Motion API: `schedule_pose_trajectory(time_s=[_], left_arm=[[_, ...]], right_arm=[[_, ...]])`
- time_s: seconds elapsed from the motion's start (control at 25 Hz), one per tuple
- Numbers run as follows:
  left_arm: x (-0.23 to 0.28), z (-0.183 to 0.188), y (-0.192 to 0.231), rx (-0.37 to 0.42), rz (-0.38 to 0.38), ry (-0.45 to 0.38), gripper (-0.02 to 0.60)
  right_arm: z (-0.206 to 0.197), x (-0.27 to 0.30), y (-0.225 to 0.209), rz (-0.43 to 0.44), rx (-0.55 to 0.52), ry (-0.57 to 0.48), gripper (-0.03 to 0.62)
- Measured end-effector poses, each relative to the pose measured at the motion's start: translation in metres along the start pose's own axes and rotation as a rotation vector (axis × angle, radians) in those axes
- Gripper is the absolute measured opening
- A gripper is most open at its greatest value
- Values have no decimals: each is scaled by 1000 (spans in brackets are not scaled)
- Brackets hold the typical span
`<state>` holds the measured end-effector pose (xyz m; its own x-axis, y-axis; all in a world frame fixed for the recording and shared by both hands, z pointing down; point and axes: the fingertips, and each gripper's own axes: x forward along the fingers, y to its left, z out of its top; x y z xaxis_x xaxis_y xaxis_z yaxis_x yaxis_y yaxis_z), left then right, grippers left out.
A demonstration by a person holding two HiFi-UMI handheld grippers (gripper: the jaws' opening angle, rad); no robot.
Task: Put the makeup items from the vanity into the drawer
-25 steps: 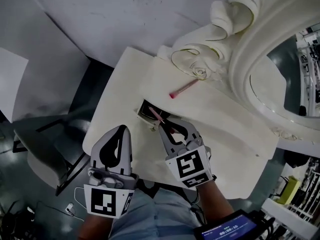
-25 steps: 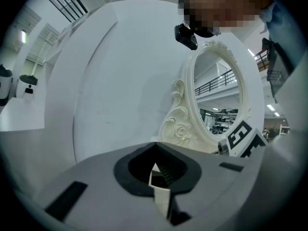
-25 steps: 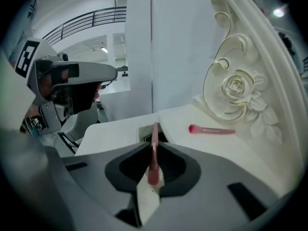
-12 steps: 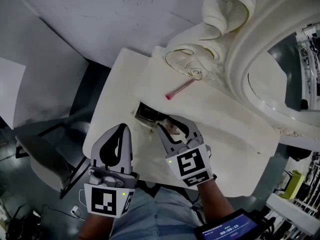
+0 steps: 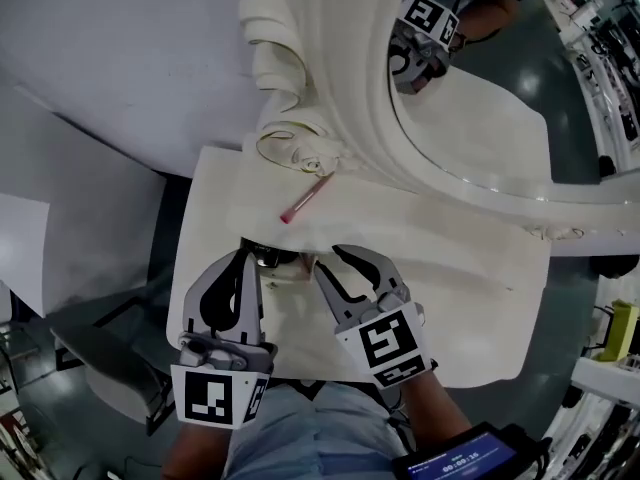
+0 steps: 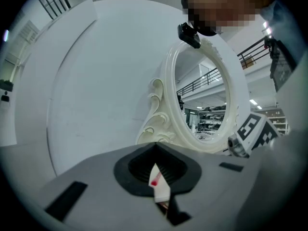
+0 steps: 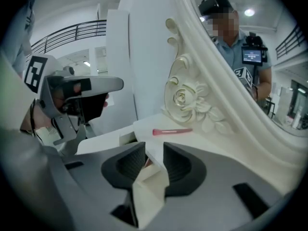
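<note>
Left hand-held gripper [image 5: 246,256] has its jaws pressed together and empty, at the counter's [image 5: 450,258] near-left part beside the drawer opening [image 5: 272,261]. The right hand-held gripper [image 5: 329,258] sits just right of the drawer; its jaws have just been opening and now stand at a narrow gap with nothing between them. Pink makeup stick [image 5: 305,200] lies flat toward the counter's far edge, at the foot of the carved rose [image 5: 318,156], ahead of both grippers with its long axis crosswise to the right one's pointing line. Right looks nearer and is parted, so I'd judge it takes the pick, straddling the stick's width.
</note>
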<state>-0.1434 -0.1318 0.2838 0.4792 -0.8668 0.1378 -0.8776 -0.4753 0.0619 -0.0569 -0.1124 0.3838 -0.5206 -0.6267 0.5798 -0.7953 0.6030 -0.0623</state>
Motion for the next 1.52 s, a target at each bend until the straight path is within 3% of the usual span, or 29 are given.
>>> schedule_pose_trajectory(time_s=[0.28, 0.56, 0.64, 0.68, 0.76, 1.08, 1.32, 1.52], left_arm=[[48, -17, -17, 52, -87, 77, 0], [74, -68, -26, 101, -142, 237, 2], [78, -84, -29, 103, -168, 285, 43], [81, -90, -30, 101, -182, 307, 106], [84, -100, -30, 97, -197, 347, 122], [90, -118, -22, 139, -198, 487, 119], [95, -126, -18, 177, -166, 596, 41], [95, -132, -18, 168, -186, 650, 93]], right_arm=[[-14, -29, -26, -42, 87, -31, 112], [-42, -30, -29, -43, 179, -25, 112], [-44, -31, -29, -34, 183, -39, 112], [-42, -32, -30, -27, 163, -47, 112], [-36, -33, -32, -14, 108, -63, 110], [-26, -32, -40, -20, 122, -84, 110], [-17, -32, -42, -25, 129, -106, 109], [-16, -31, -45, -28, 128, -110, 109]])
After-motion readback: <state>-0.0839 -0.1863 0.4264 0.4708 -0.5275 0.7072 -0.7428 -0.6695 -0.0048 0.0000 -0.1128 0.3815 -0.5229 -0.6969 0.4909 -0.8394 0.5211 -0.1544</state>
